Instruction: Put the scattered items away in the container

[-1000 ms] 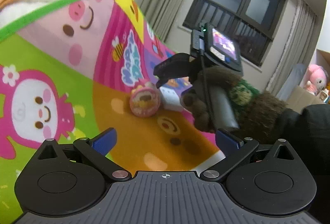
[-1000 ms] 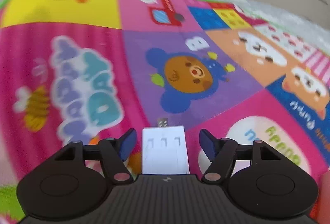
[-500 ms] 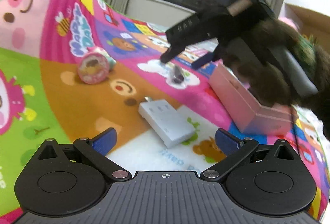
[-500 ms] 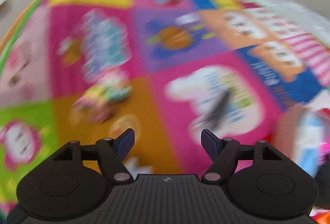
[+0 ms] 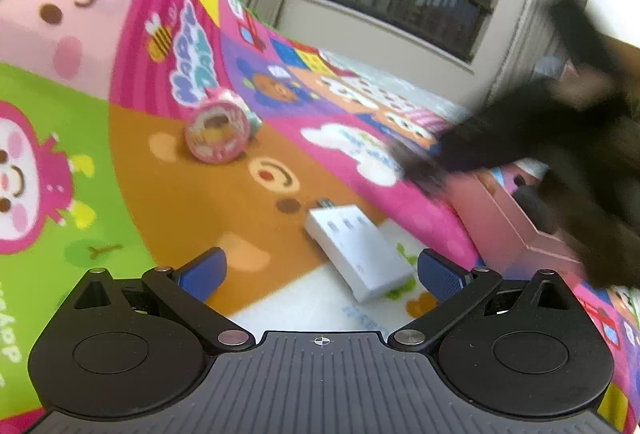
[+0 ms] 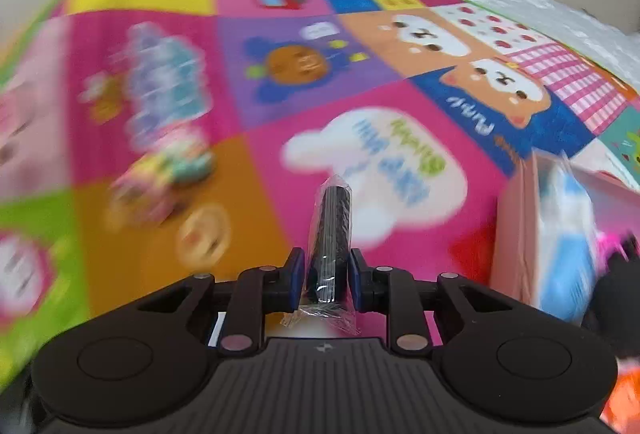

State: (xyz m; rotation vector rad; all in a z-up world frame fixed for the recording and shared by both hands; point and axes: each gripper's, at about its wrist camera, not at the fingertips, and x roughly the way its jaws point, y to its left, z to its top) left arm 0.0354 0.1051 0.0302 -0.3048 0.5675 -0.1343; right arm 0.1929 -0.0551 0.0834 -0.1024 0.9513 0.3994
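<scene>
Since the earlier frame the right gripper [image 6: 323, 276] has swung toward the open pink rectangular box [image 5: 516, 230], its jaws just closing on a black ribbed stick in clear wrap [image 6: 331, 238]. Left of that box, the left gripper [image 5: 320, 270] hangs wide open and empty above a flat white plastic adapter [image 5: 358, 248]; a round pink patterned tape roll [image 5: 218, 130] lies farther left.

There is 1 pink box [image 5: 516, 218]. There is 1 white plug block [image 5: 360, 246] on 1 play mat [image 5: 168, 202] with many colors. There is 1 round roll of pink tape [image 5: 218, 130]. There is 1 black stick in a clear wrapper [image 6: 332, 234]. There are 2 tongs, 1 left [image 5: 320, 270] and 1 right [image 6: 326, 278].
</scene>
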